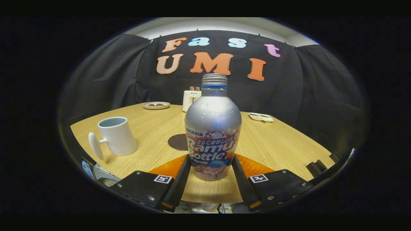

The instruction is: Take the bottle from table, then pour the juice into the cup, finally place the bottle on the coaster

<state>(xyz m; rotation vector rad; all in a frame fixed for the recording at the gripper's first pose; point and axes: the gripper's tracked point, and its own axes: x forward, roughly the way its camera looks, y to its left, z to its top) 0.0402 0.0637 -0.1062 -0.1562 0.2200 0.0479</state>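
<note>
The bottle (212, 128), a silver aluminium drink bottle with its screw cap off and the threaded neck bare, stood upright between your jaws, its base seemingly on the wooden surface (276, 144). Your gripper (210, 168) had its two fingers (180, 179) flanking the lower label, one at each side and apparently touching the wall; whether they pressed firmly enough to carry the weight could not be told. The grip sat low on the body, which would keep the open neck free for pouring but leaves the tall upper part to swing. To the left and a little farther off stood the white cup (117, 136), empty as far as its rim showed, handle turned toward you. The dark round coaster (179, 142) lay on the surface just behind the bottle, partly hidden by it and near the cup, so the pour and the set-down would need little travel. Farther back were a small plate (156, 105), a white container (190, 99) and a small tray (261, 117), all well apart from the working area. By judgement, the taking step was in hand and nothing was yet poured.
</note>
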